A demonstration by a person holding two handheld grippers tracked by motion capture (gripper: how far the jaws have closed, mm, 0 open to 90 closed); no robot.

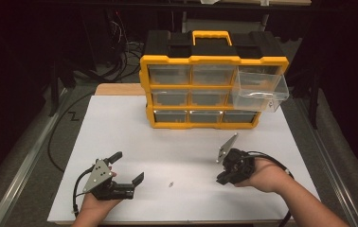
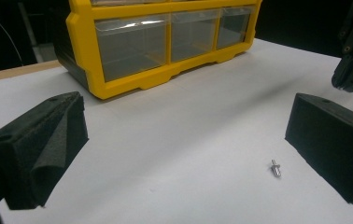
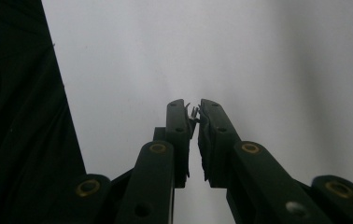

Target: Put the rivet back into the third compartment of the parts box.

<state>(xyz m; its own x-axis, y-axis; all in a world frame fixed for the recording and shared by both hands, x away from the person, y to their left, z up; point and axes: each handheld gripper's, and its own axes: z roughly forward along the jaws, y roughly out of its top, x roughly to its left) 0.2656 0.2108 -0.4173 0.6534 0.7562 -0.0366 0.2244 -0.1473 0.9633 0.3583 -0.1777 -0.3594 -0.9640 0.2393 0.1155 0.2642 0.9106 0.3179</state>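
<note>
Yellow-black organizer point(image 1: 213, 90); silver screw point(image 2: 275, 168); white table point(image 1: 134, 127).

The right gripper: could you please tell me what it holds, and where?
The right gripper pinches a tiny metal part at its jaw tips; which end cannot be told.

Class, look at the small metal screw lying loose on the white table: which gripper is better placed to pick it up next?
Left: the left gripper stands open beside the screw, while the right gripper is shut on a small metal piece.
</note>
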